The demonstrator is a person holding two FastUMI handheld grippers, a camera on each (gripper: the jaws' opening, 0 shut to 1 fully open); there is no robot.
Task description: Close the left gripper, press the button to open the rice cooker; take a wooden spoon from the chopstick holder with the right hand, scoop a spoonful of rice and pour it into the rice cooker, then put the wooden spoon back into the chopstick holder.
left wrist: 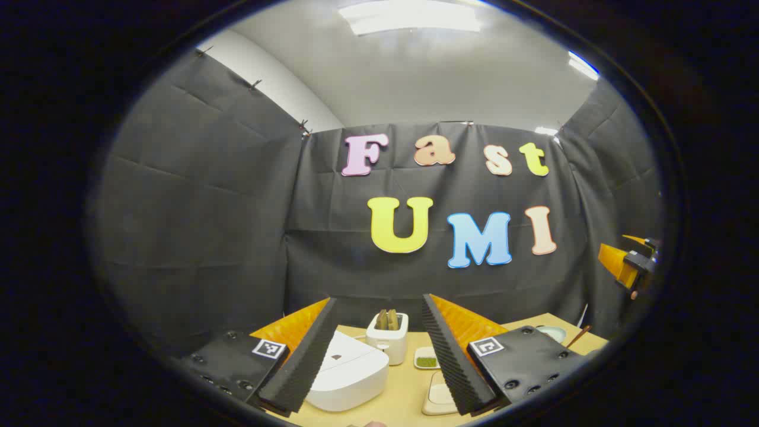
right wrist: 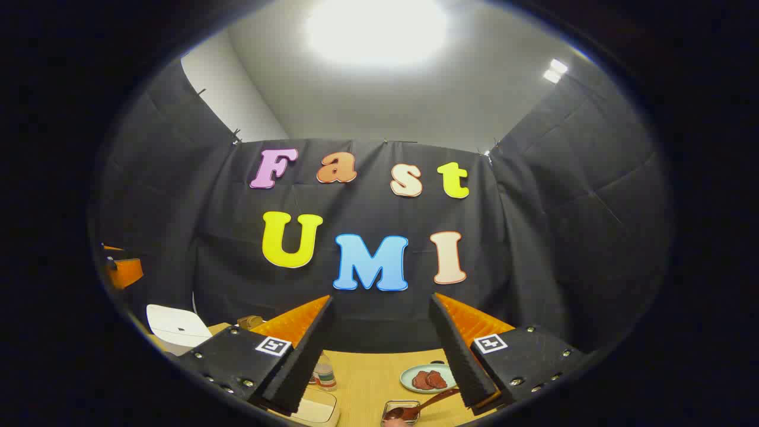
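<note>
in the left gripper view the left tongs (left wrist: 379,350) hang with fingers apart, holding nothing, tilted up toward the booth wall. at about 7 o'clock between them sits the white rice cooker (left wrist: 347,370), lid down, on the pale wooden surface (left wrist: 403,385). just behind it, near 6 o'clock, stands the white chopstick holder (left wrist: 387,338) with wooden handles poking out of its top. a small dish of green bits (left wrist: 426,361) lies beside it, and a flat pale board (left wrist: 440,394) nearer the camera.

in the right gripper view the right tongs (right wrist: 382,356) are also spread and empty. the rice cooker shows at 8 o'clock, a plate of reddish slices (right wrist: 427,378) at 5 o'clock, and a wooden spoon (right wrist: 424,405) rests in a small glass dish (right wrist: 400,411) at 6 o'clock.

my read: the first step has not begun. the left tongs must close, then drop toward the cooker's front to press the lid button, which i cannot make out from here.
</note>
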